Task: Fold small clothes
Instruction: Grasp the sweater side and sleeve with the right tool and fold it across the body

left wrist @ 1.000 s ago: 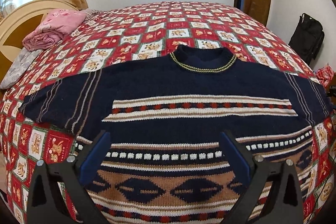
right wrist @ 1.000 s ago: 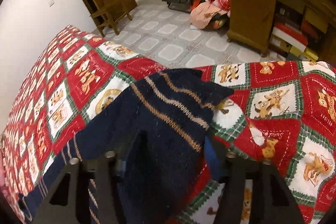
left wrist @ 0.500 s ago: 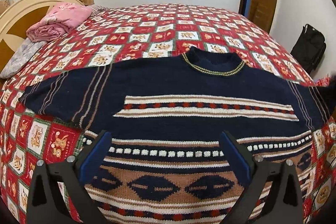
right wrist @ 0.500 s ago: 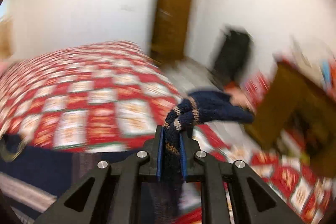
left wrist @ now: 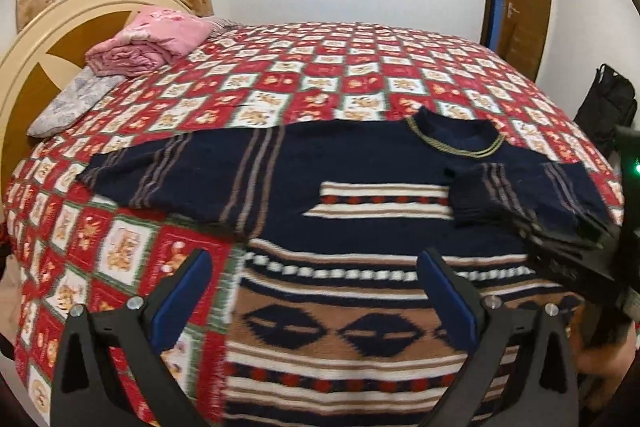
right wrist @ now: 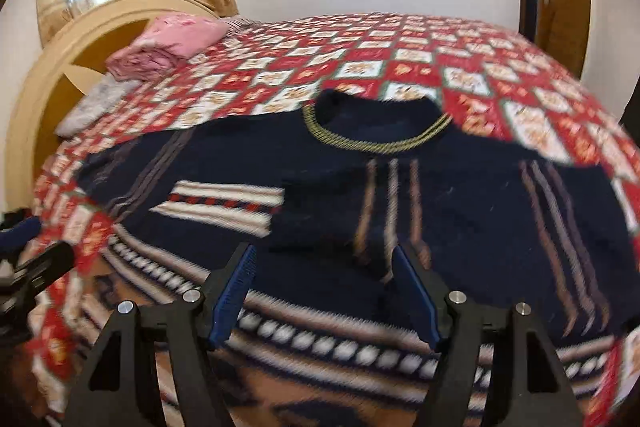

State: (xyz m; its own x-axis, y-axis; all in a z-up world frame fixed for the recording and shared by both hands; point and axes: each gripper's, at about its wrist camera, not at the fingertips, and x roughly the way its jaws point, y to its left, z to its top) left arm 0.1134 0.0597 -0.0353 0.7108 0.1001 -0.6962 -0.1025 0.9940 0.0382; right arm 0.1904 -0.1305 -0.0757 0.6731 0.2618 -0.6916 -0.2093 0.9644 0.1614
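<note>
Headboard [left wrist: 24, 43] and pink folded bedding [left wrist: 148, 43] at far left, well apart from the work. Next, left sleeve [left wrist: 160, 171] of the navy patterned sweater [left wrist: 320, 227], flat and stretched out sideways on the red patchwork bedspread [left wrist: 320, 67], not yet folded. Left gripper [left wrist: 312, 291] low over the hem near that side, fingers spread wide, nothing between them. Centre: sweater body lying face up, collar [right wrist: 376, 131] toward the far side of the bed. Right: right sleeve [right wrist: 380, 211] already laid across the chest, cuff near the striped band. Right gripper [right wrist: 324, 291] just above that folded sleeve, fingers parted and empty, apparently clear of the cloth though blur leaves contact uncertain.

Likely step: mirror fold of the left sleeve. Best done by pinching near the cuff, not mid-sleeve; lifting only enough to clear the body; carrying straight across so the crease falls along the shoulder stripes; laying down level with the right sleeve. Worth steadying the body meanwhile, since loose knit drags and bunches easily.
</note>
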